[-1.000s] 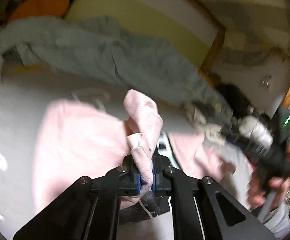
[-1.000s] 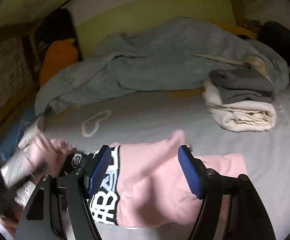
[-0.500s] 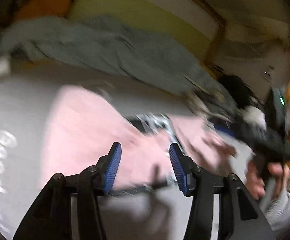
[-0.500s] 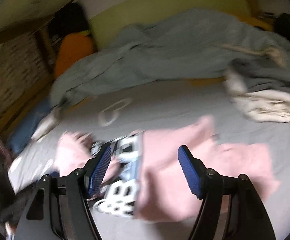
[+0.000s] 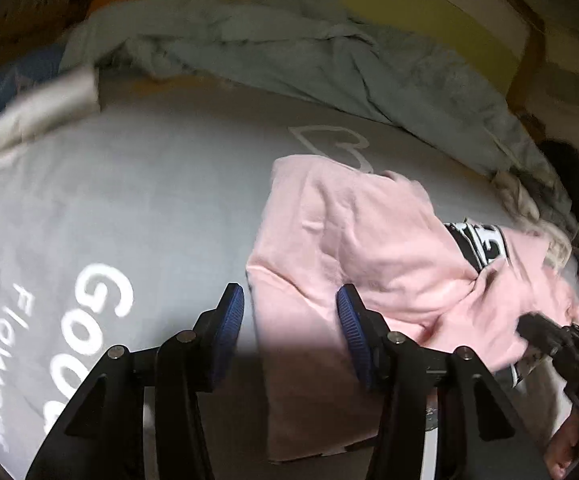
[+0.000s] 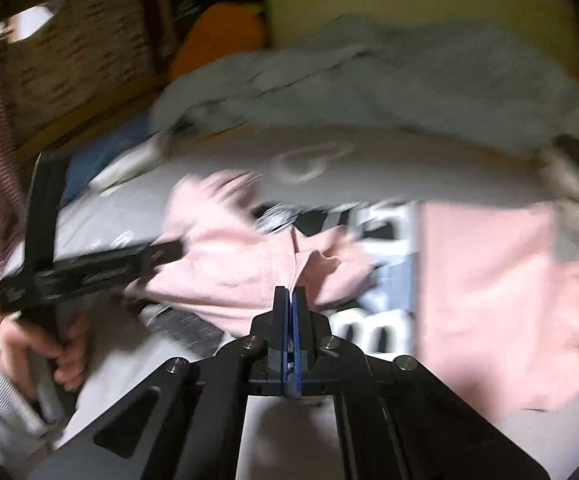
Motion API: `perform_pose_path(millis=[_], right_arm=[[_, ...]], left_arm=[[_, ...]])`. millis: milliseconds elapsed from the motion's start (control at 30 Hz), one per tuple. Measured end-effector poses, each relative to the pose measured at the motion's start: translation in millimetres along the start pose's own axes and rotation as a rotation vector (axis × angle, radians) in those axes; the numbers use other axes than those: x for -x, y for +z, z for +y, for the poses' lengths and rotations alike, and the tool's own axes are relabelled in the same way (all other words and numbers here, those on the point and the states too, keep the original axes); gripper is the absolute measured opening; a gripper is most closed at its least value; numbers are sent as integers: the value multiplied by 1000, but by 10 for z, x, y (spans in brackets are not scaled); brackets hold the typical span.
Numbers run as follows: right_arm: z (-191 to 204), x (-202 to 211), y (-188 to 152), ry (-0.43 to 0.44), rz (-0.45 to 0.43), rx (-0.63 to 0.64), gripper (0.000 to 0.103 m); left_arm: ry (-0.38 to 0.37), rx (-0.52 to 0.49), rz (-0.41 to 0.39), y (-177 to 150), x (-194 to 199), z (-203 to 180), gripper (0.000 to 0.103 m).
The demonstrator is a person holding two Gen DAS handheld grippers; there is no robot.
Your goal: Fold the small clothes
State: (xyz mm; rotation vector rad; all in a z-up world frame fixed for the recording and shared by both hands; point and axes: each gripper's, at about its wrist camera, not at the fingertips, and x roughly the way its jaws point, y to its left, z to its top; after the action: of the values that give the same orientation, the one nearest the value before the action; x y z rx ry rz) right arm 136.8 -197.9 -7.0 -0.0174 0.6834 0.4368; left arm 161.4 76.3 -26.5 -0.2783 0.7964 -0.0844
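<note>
Pink cotton, a small garment (image 5: 353, 248) with a black-and-white lettered band, lies rumpled on the grey printed bedsheet (image 5: 137, 200), in front of a heap of grey-blue blanket (image 5: 289, 56). The right gripper (image 6: 291, 294) has just snapped closed, its blue pads pinching a raised fold of the garment's cloth. The left gripper (image 5: 289, 312) hangs part-open just above the garment's near edge, the pink hem between its blue pads but not pressed. A folded white cloth (image 5: 41, 112) sits well apart from the garment, near the blanket.
</note>
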Motion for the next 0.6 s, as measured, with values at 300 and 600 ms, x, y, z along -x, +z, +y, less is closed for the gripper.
perform_pose_path(millis=[300,600], right_arm=[[-130,-124,-287,-72,180,-113,1],[-683,438,-451,-149,93,-399,50]], left_arm=[[-4,5,-7,12,64,82,49],[-19,-230,-186,-135,417,-589,46]])
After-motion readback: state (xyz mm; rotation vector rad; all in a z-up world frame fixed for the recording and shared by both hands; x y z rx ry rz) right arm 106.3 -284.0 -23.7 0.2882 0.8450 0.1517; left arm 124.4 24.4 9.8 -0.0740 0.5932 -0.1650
